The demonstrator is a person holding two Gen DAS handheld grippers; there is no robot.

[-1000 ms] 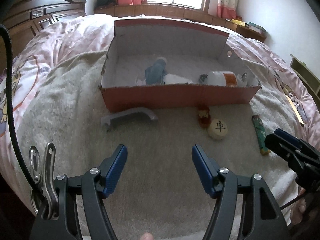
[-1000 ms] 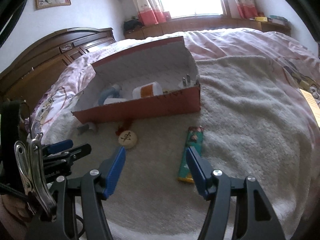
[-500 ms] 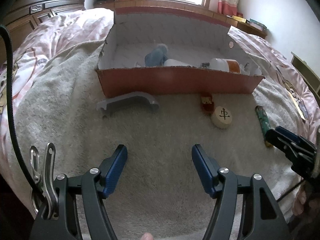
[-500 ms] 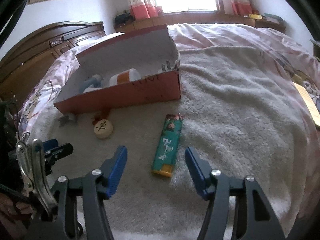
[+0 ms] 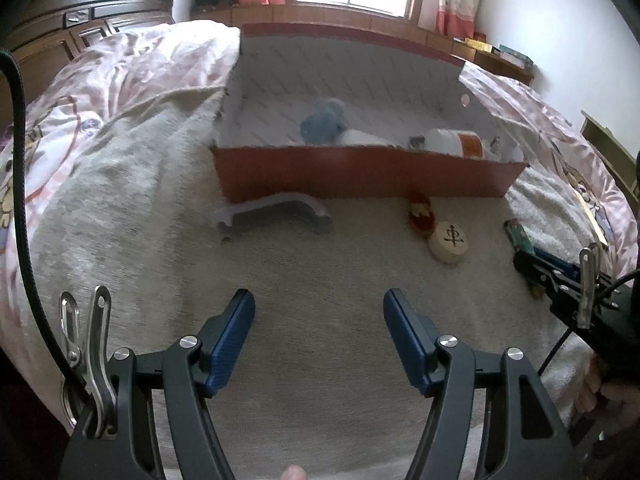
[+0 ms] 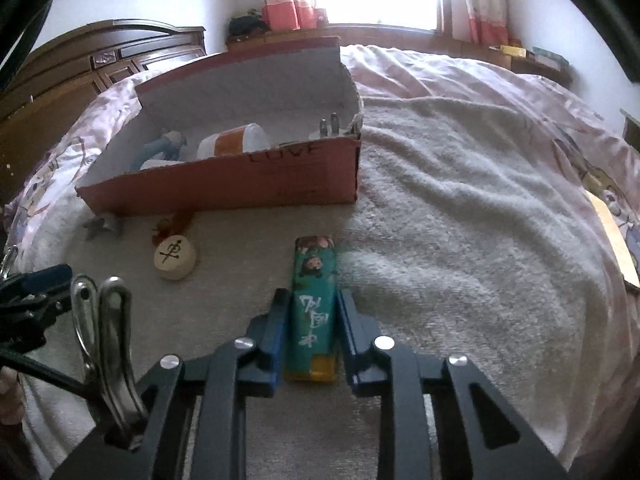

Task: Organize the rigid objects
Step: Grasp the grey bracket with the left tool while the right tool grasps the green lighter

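Your right gripper (image 6: 312, 316) has just been closing, and its blue pads now sit against both long sides of the green lighter (image 6: 314, 300), which lies flat on the towel (image 6: 460, 240) pointing away toward the box; in the wrist view they look to be pressing on it. Judge it light, stiff and smooth-skinned plastic, so it may slide or pivot if held only by the tip. You have it around the lower half, near the yellow end, which looks a fair place, square across its narrow width. Your left gripper (image 5: 318, 336) hangs wide open over bare towel with nothing between its jaws. A little farther left of the lighter lies the round wooden chess piece (image 6: 175, 257), with a small red item (image 6: 172, 224) just behind it, and farther left again a grey curved handle (image 5: 272, 214). Beyond them stands the red cardboard box (image 6: 240, 184), already holding a white-and-orange bottle (image 6: 234, 142), a blue thing and a plug. Its front wall is what you would have to clear; the route from lighter to box looks open otherwise.
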